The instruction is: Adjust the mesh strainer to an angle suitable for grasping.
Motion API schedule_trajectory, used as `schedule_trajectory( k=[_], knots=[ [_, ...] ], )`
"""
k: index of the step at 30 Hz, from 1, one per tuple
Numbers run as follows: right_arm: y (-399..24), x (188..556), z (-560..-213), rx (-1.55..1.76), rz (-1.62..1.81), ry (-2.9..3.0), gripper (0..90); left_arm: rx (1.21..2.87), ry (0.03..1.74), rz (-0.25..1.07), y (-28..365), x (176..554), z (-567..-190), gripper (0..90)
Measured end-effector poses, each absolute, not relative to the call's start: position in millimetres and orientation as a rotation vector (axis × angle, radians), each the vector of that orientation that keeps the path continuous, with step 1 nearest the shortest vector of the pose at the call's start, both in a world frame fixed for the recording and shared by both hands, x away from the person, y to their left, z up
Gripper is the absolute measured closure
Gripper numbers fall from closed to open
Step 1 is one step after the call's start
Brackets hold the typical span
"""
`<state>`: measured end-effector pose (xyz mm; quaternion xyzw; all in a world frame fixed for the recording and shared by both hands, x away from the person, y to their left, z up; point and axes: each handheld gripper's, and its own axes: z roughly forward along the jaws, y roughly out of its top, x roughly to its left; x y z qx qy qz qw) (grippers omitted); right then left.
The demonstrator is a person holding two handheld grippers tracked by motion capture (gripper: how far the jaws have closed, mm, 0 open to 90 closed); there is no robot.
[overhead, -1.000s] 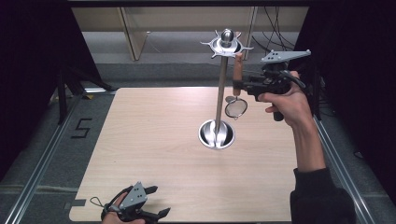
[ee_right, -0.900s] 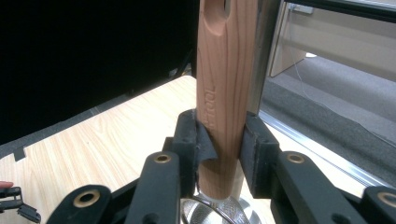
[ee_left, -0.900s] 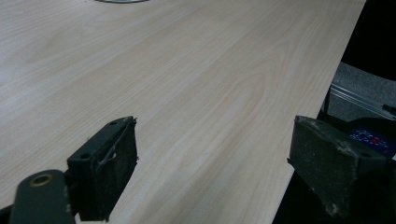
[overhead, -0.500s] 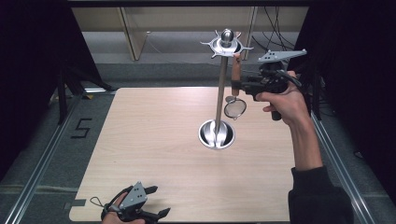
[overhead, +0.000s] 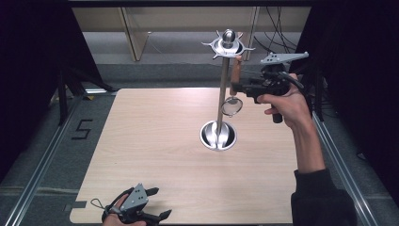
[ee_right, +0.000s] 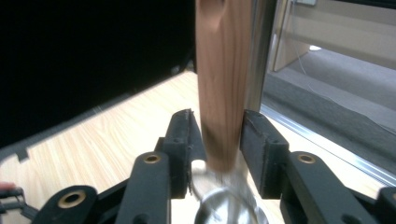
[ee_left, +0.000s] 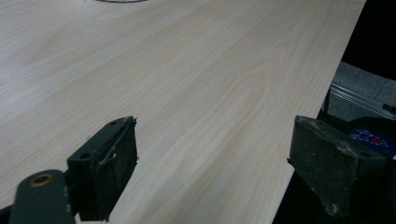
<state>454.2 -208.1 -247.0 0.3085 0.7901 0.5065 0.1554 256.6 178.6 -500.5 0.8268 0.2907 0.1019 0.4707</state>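
A metal utensil stand rises from a round base (overhead: 218, 135) on the table, its pole (overhead: 221, 101) topped by a hooked crown (overhead: 228, 44). My right gripper (overhead: 235, 87) is shut on the wooden handle (overhead: 235, 70) of a utensil that hangs upright just right of the pole. Its round metal head (overhead: 232, 106) hangs below the jaws. In the right gripper view the handle (ee_right: 224, 84) is clamped between both pads at my right gripper (ee_right: 218, 140), with the pole (ee_right: 261, 51) close behind. My left gripper (overhead: 160, 203) rests open at the table's near left edge, holding nothing (ee_left: 212, 172).
The light wooden table (overhead: 155, 136) is bare apart from the stand. Metal rails (overhead: 42, 155) run along both sides. Wooden shelving (overhead: 141, 33) and cables stand beyond the far edge. A floor mark "5" (overhead: 81, 128) lies at the left.
My right gripper has edged the utensil slightly left, closer to the pole. The left gripper has not moved.
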Motion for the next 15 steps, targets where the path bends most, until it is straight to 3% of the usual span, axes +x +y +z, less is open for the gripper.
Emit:
schedule_trajectory(
  k=[5,8,15],
  knots=[
    [-213.0,449.3,-249.9,0.912,1.462,2.242,58.8,2.027,0.715,0.254,178.8,256.9,-500.6,14.7],
    [-218.5,443.0,-252.7,0.91,1.446,2.247,50.6,2.021,0.718,0.249,178.6,256.9,-500.9,14.7],
    [-225.3,427.5,-260.5,0.899,1.444,2.229,44.3,2.027,0.714,0.252,178.7,257.4,-501.3,14.7]
  ],
)
